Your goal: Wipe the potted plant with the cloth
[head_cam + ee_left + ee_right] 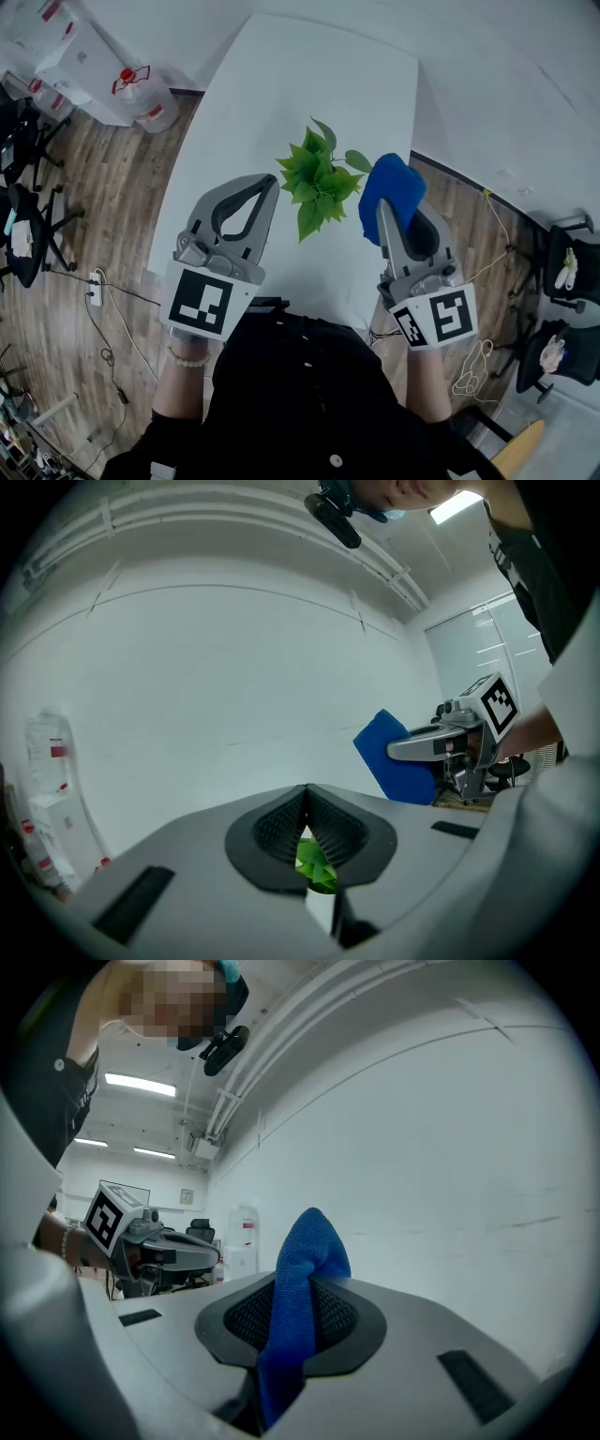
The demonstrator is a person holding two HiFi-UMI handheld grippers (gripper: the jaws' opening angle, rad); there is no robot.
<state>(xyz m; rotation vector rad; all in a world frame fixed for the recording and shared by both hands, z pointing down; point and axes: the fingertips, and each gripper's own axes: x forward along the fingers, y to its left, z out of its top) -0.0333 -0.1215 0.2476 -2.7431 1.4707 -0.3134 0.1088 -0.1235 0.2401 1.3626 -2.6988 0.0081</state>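
potted plant (319, 178) sits on the white surface (291, 84), between our two tools. cloth (392, 190) is pinched in the jaws of the right gripper (386, 217), left gripper (269, 184) jaws closed, empty. looks pre-wipe to us; next we ease the cloth gently onto the plant.

The cloth (394, 187) is blue and soft, with a fine, matt nap. The plant (319, 178) has smooth green leaves with a slight sheen. The left gripper (272, 180) and right gripper (384, 211) have shells of smooth, matt grey plastic. Their pads (277, 825) are black, finely ribbed and rubbery in look. The table (281, 84) is white, smooth and matt. The floor (122, 187) looks like wood planks, brown with a dull grain. The jug (152, 101) is clear, glossy plastic.
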